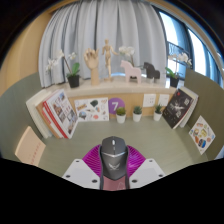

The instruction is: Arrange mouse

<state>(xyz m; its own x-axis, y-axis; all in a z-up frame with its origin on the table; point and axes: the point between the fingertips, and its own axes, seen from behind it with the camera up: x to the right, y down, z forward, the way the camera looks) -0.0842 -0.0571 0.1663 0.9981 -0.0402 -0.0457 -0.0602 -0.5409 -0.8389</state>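
A dark grey and black computer mouse with a scroll wheel sits between my gripper's two fingers, its front end pointing away from me toward the far side of the table. The magenta pads press against both of its sides, so the fingers are shut on it. The mouse appears held just above the olive-green table. Its underside and rear are hidden by the fingers.
At the table's far edge stand books and magazines, small potted plants, a purple card and a leaning book. On the sill behind are an orchid, a wooden mannequin and a toy horse.
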